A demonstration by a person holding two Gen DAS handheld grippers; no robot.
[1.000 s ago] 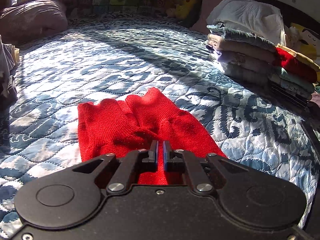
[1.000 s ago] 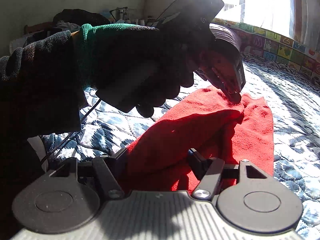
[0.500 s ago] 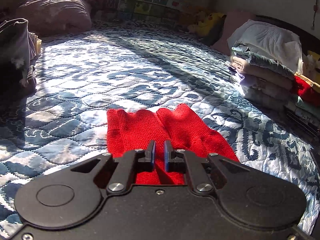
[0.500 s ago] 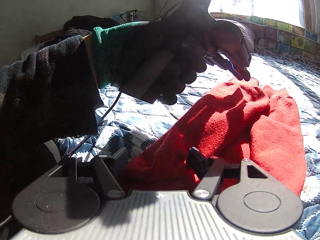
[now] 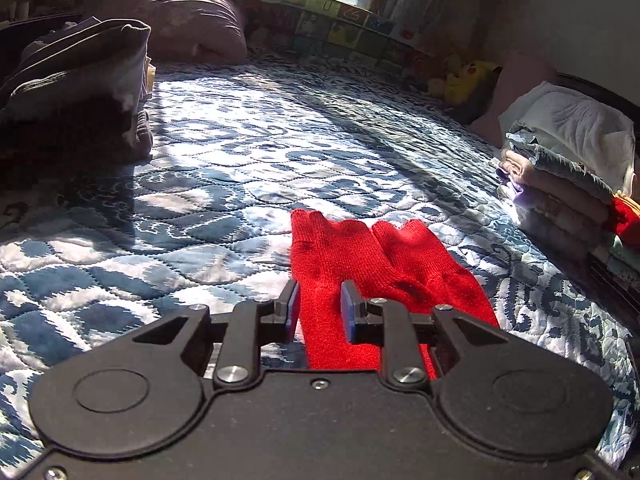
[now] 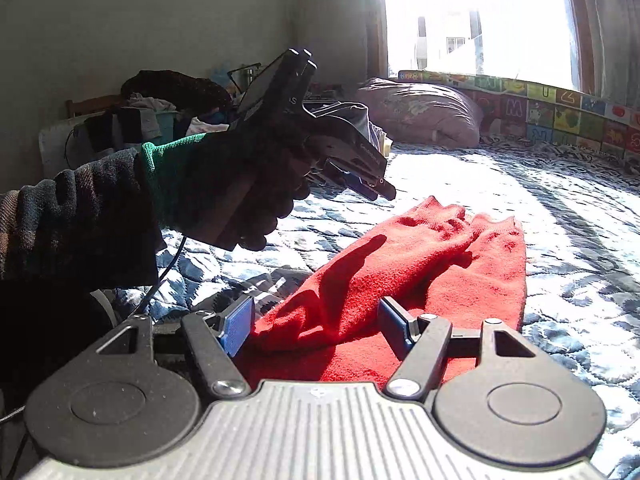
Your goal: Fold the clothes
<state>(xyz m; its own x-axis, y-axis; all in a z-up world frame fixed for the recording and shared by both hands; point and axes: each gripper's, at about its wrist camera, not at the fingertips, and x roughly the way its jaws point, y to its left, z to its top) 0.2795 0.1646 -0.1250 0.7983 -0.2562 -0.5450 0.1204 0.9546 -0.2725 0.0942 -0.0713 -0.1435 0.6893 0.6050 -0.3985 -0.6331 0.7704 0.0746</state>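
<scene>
Nearest, the right gripper (image 6: pixel 316 322) stands with jaws wide, the near end of the red knitted garment (image 5: pixel 372 276) lying loosely between them; it holds nothing. The left gripper (image 5: pixel 319 310), shut a second ago on a pinch of the knit, has let go and lifted clear; its jaws now stand moderately apart above the cloth, empty. The garment lies lengthwise on the blue-and-white quilted bedspread (image 5: pixel 208 184), one fold laid over. Judged: this fold is set down, and the next regrasp is due. Far right, a stack of folded clothes (image 5: pixel 560 192) waits.
</scene>
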